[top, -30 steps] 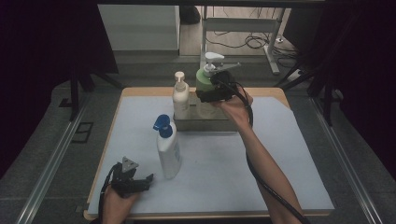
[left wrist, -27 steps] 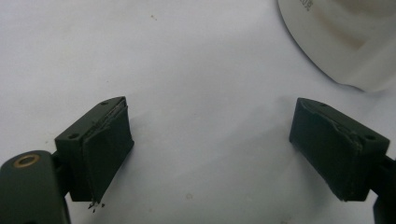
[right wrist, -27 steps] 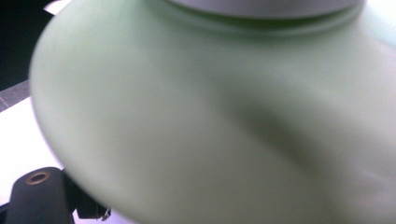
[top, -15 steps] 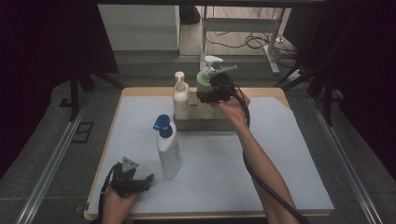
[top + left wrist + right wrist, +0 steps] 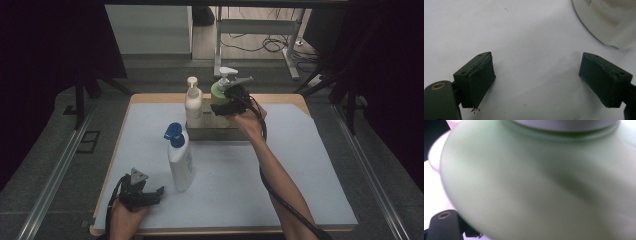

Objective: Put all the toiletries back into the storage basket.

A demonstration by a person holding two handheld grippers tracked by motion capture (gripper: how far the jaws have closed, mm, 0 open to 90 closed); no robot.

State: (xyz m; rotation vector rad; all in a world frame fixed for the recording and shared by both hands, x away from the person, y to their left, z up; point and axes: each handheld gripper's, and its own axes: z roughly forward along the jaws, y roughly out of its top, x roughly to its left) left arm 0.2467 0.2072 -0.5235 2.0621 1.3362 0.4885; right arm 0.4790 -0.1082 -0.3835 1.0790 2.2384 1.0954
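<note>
So from the high view, the right gripper (image 5: 226,101) is up at the far side of the table, clamped on the body of the green pump bottle (image 5: 220,92), which sits over the right end of the metal tray (image 5: 215,132) there. A cream pump bottle (image 5: 193,105) stands in the left end of that same tray, just beside the green one. Closer to the person, a white bottle with a blue pump (image 5: 180,160) stands upright on the white mat (image 5: 300,170), well apart from the tray. The left gripper (image 5: 152,195) lies low at the near left corner of the mat, pointing toward that white bottle but not touching it. In the left gripper view, its two black jaws are spread wide with nothing but bare mat (image 5: 529,37) between them, and the rounded base of the white bottle (image 5: 609,20) pokes in at the top right. In the right gripper view, the green bottle (image 5: 536,187) is jammed right up against the camera, blurry, with the grey collar at the top, so the jaws are pinching it wide
</note>
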